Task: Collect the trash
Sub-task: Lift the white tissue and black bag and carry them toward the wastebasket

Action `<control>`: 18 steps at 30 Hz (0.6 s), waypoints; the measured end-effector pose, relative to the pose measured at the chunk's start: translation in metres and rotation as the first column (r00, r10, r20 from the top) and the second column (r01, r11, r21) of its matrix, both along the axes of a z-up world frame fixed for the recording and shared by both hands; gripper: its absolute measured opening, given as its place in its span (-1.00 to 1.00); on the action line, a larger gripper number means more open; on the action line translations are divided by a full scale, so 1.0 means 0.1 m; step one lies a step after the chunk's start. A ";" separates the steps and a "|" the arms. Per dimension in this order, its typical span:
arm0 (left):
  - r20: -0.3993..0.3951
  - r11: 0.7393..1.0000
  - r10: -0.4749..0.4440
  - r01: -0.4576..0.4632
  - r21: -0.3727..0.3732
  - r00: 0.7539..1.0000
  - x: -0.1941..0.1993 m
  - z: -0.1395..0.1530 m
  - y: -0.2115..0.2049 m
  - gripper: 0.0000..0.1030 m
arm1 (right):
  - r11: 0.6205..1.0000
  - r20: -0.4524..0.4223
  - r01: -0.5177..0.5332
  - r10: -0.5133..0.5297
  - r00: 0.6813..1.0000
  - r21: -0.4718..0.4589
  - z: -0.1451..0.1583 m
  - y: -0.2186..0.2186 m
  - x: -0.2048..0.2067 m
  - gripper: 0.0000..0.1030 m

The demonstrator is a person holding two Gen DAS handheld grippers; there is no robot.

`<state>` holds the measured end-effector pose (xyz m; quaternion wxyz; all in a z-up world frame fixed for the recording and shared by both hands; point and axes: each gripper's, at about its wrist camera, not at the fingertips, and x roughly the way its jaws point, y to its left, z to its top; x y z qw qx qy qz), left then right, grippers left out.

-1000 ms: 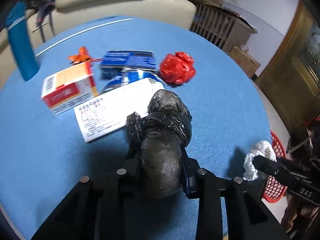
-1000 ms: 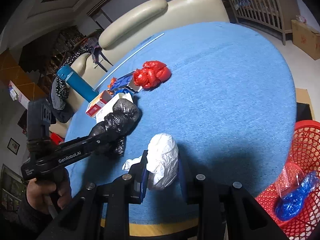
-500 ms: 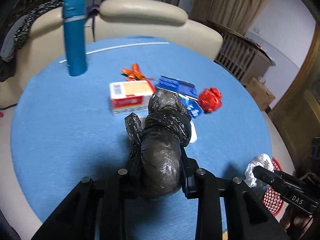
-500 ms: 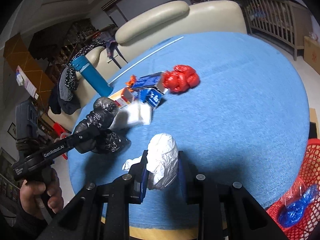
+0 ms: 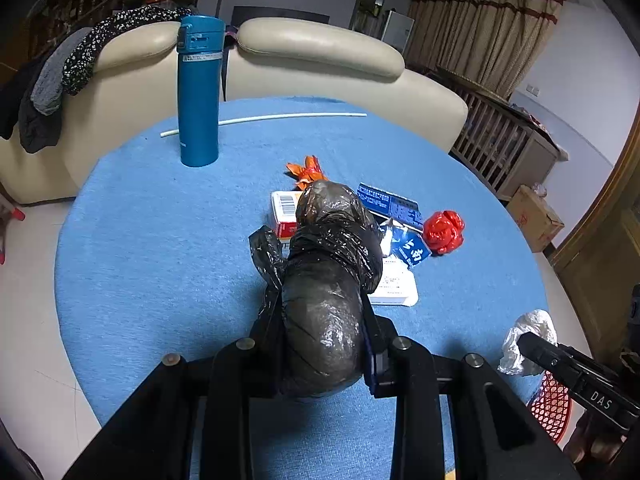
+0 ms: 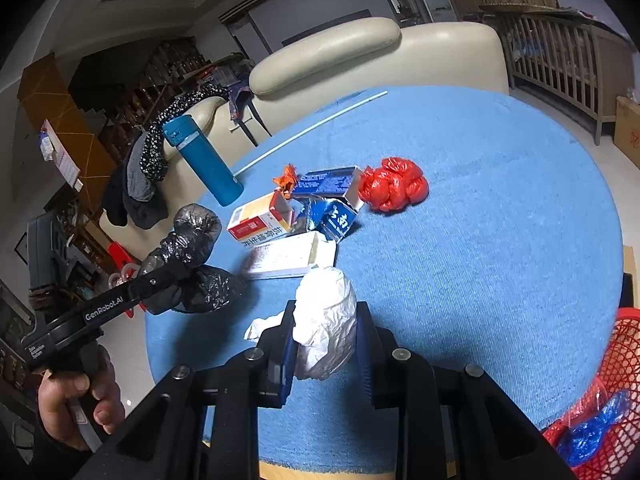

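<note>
black crinkled plastic, a knotted bag bundle (image 5: 326,300), is filling the left gripper (image 5: 320,344), narrowed jaws pinching it, long axis pointing forward, hiding part of the cartons (image 6: 260,220). right gripper (image 6: 326,340) is squeezing a white plastic wad (image 6: 326,320) above the round blue table (image 5: 160,260). red mesh basket (image 6: 624,360) is sitting cropped, perhaps holding blue wrappers.

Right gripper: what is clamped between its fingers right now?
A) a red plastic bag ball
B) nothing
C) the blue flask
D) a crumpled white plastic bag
D: the right gripper has its fingers pressed on either side of the crumpled white plastic bag; the red bag ball lies on the table.
</note>
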<state>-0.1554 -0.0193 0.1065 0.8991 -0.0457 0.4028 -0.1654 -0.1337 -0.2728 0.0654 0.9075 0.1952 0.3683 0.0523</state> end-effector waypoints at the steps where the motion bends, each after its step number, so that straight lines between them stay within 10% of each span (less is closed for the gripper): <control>1: 0.001 1.000 0.001 -0.001 0.003 1.000 0.00 0.00 0.00 -0.38 | 1.000 0.004 0.001 -0.001 1.000 0.000 0.01 0.00 0.00 -0.45; 18: 0.004 0.999 0.024 -0.024 0.025 1.000 -0.02 0.02 -0.04 -0.39 | 0.998 0.025 0.029 -0.027 0.999 -0.060 0.04 0.03 0.06 -0.45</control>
